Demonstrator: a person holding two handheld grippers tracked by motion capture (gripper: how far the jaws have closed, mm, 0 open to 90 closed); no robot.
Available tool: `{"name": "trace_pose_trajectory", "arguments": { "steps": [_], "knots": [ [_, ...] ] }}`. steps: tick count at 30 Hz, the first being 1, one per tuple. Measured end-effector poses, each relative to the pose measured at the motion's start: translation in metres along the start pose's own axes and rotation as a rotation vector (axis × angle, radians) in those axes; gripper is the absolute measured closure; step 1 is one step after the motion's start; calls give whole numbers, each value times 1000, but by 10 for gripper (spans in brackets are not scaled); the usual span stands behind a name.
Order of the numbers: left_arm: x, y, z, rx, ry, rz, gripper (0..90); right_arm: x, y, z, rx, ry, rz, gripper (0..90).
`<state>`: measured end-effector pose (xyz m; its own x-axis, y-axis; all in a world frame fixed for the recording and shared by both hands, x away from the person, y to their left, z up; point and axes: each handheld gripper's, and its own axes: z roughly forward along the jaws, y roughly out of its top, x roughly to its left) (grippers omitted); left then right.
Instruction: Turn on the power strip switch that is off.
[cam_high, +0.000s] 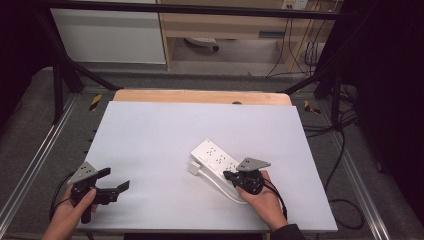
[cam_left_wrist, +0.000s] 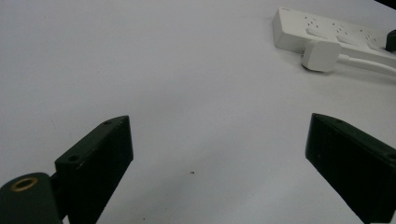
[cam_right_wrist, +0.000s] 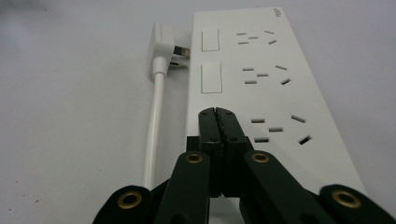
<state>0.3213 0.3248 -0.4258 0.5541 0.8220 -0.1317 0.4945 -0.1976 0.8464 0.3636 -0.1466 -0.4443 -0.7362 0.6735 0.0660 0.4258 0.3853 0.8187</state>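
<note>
No text, number or brand can be read in any view. The white power strip (cam_right_wrist: 261, 88) carries a small grey marking (cam_right_wrist: 276, 12) at its far right corner in the right gripper view, too small and blurred to make out. The yellow-and-black striped markers (cam_high: 95, 101) on the floor beside the desk's far corners bear no lettering.

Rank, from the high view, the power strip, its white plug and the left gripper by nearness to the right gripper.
1. Power strip: directly under the right gripper.
2. White plug: just to its left, beside the strip.
3. Left gripper: far across the table's left side.
</note>
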Motion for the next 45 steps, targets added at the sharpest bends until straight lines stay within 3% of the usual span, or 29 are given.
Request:
{"name": "trace_pose_trajectory", "arguments": {
  "steps": [21,45],
  "knots": [
    [0,0,0,1,0,0,77,-1,1,-2,-31,3,-9,900],
    [0,0,0,-2,-1,-2,77,-8,4,-11,-106,-19,41,827]
  ]
}}
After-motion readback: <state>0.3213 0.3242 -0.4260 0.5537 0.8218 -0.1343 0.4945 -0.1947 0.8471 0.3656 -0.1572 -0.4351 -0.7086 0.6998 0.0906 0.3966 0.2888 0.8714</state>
